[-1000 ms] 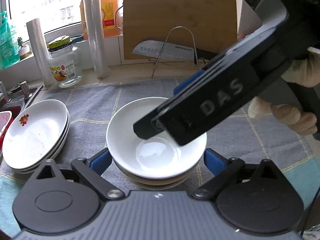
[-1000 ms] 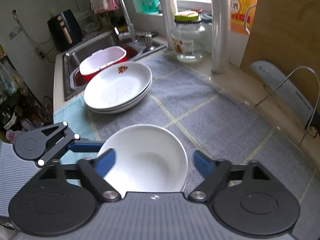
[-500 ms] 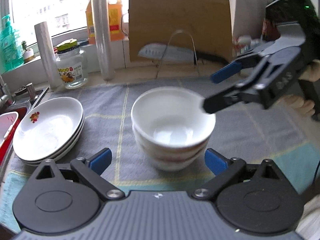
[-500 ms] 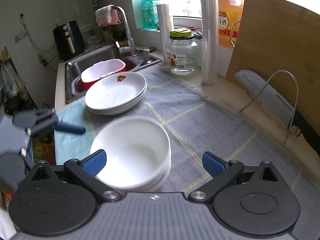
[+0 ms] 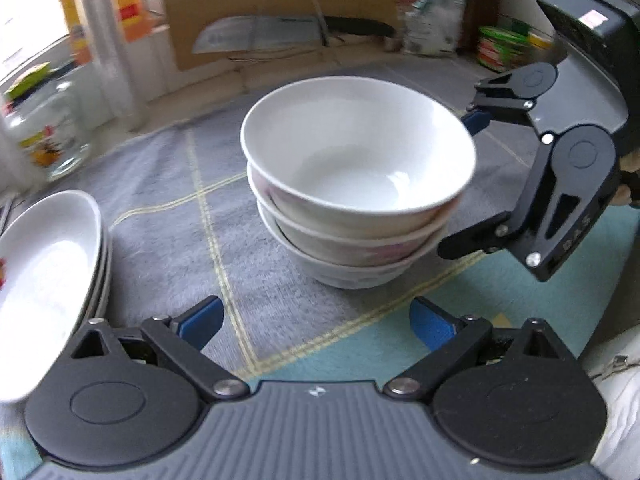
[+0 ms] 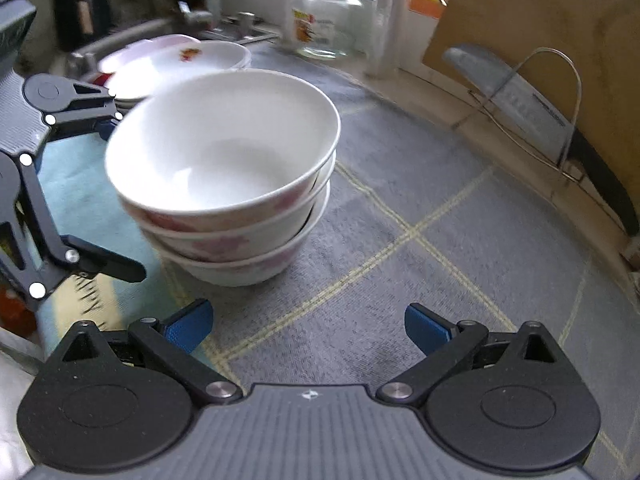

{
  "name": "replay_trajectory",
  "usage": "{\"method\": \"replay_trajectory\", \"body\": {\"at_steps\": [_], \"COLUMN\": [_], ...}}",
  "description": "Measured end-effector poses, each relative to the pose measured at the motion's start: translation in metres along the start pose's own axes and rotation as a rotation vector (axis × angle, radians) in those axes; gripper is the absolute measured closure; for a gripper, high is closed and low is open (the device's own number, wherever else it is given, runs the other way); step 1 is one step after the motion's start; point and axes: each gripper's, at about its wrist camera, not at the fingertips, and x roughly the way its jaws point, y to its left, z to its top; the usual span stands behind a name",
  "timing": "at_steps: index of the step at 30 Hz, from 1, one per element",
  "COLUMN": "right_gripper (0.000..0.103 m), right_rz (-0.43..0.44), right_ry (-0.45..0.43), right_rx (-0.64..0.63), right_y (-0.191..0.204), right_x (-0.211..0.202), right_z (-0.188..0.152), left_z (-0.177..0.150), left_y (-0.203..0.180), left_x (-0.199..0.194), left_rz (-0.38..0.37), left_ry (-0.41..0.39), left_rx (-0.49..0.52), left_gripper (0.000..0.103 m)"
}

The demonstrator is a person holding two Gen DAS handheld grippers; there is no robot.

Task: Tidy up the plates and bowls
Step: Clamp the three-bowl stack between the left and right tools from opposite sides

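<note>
A stack of three white bowls with faint red patterns stands on the grey cloth; it also fills the middle left of the right wrist view. A pile of shallow white plates lies to its left, seen farther back in the right wrist view. My left gripper is open just short of the stack; its jaws have just been opening and nothing is between them. My right gripper is open and empty, beside the stack. Each gripper shows in the other's view, flanking the bowls.
A wooden cutting board leans at the back with a cleaver on a wire rack. A glass jar, a film roll and an oil bottle stand by the window. The sink and tap lie beyond the plates. A teal towel edges the cloth.
Both grippers have sunk lower and now face the bowl stack from its sides. The right gripper, a second ago over the top bowl, now sits to the stack's right.
</note>
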Motion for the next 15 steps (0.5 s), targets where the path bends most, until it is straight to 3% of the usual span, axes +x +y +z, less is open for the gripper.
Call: {"method": "replay_trajectory", "body": {"at_steps": [5, 10, 15], "right_gripper": [0.000, 0.000, 0.000], "right_rz": [-0.078, -0.079, -0.031], "right_ry": [0.031, 0.032, 0.040], "right_rx": [0.042, 0.068, 0.017], "right_y": [0.013, 0.016, 0.025], "right_x": [0.009, 0.008, 0.008], "right_z": [0.002, 0.001, 0.005], "left_z": [-0.002, -0.004, -0.003], "left_y": [0.017, 0.022, 0.021], "left_x": [0.013, 0.018, 0.021], "left_rz": [-0.121, -0.197, -0.227], "left_ry": [-0.004, -0.005, -0.010], "left_rx": [0.104, 0.179, 0.222], "left_gripper": [0.004, 0.004, 0.001]}}
